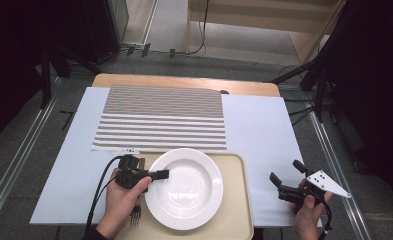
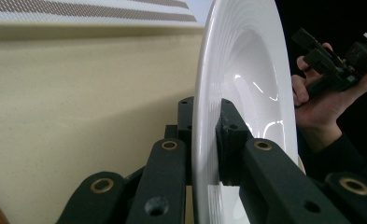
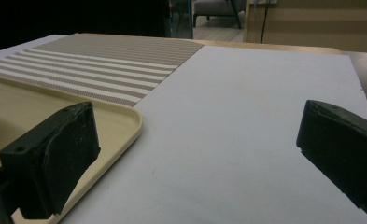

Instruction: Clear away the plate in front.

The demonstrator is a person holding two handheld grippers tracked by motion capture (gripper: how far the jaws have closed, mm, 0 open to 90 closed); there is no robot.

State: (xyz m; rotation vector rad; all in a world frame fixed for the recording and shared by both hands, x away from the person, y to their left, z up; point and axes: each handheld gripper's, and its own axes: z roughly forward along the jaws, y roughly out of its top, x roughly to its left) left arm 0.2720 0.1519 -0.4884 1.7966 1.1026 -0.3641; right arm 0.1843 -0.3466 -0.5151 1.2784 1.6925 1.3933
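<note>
A white deep plate (image 1: pixel 189 192) lies over the beige tray (image 1: pixel 236 162) at the table's near edge. My left gripper (image 1: pixel 161 174) is shut on the plate's left rim. In the left gripper view the jaws of that gripper (image 2: pixel 207 112) clamp the rim of the plate (image 2: pixel 246 70) from both sides, with the tray (image 2: pixel 78 93) behind. My right gripper (image 1: pixel 286 171) is held open to the right of the tray, above the white sheet (image 1: pixel 259 130). Nothing is between its wide-apart jaws in the right gripper view (image 3: pixel 197 116).
A fork (image 1: pixel 135 214) lies on the tray's left side, partly under my left hand. A striped placemat (image 1: pixel 161 117) covers the far middle of the table. The tray's corner (image 3: pixel 120 121) sits left of my right gripper. Dark stands and cables surround the table.
</note>
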